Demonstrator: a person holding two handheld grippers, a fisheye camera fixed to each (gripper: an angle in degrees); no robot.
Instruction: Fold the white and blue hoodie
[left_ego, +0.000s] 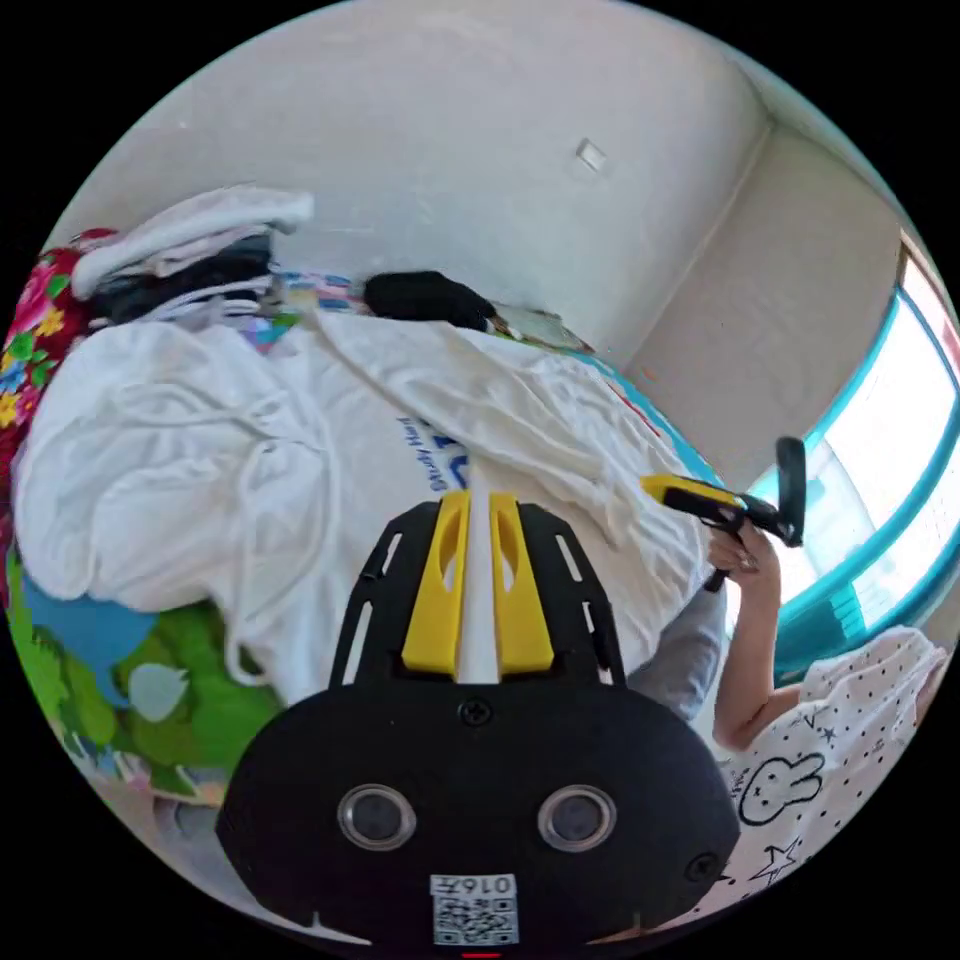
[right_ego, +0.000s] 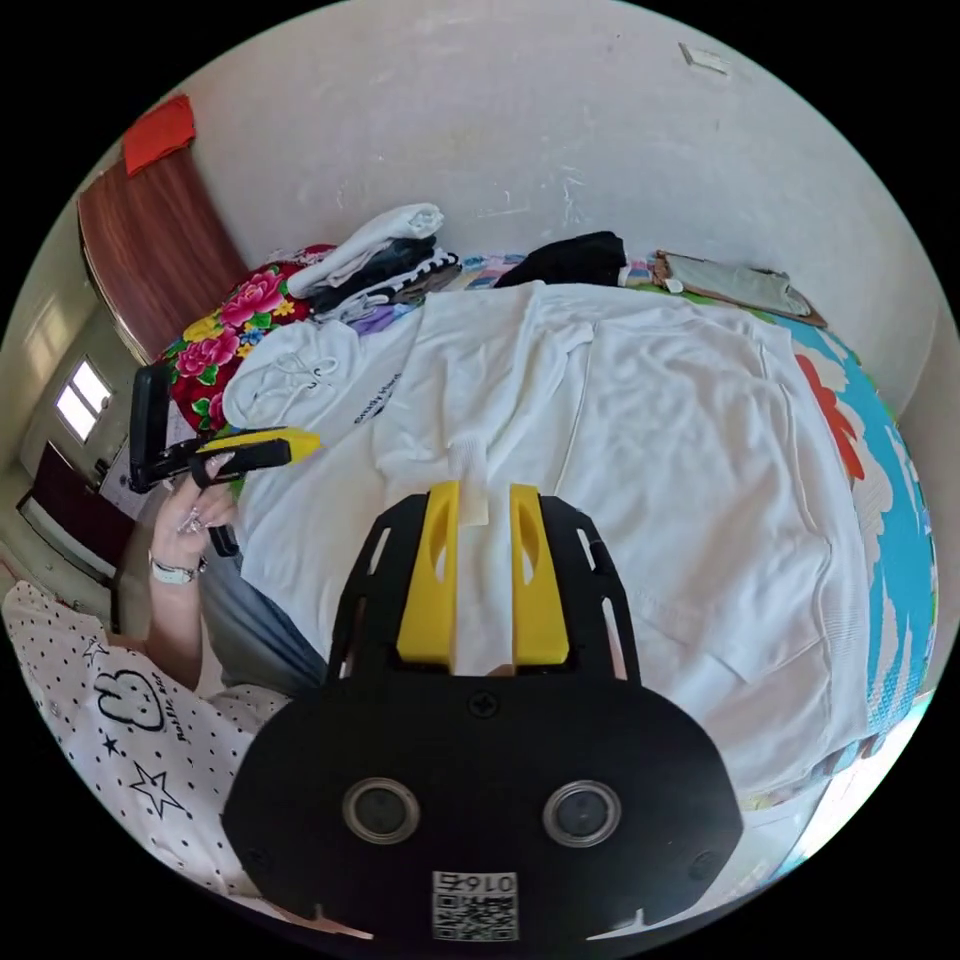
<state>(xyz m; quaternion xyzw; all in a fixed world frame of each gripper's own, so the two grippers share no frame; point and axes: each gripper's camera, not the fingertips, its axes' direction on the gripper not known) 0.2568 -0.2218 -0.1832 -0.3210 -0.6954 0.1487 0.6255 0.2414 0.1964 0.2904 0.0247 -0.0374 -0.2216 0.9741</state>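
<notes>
**Left gripper view, right gripper view: hoodie on bed, both jaws pinching fabric**

Left gripper view: we see the left hand-held gripper (left_ego: 478, 500) nearly closed, white fabric pinched between its jaws. The hoodie (left_ego: 250, 450) lies spread on the bed (left_ego: 150, 690).

Right gripper view: the right hand-held gripper (right_ego: 484, 490) clamps a white cuff. Clothes pile (right_ego: 375, 260) sits beyond the hoodie.
</notes>
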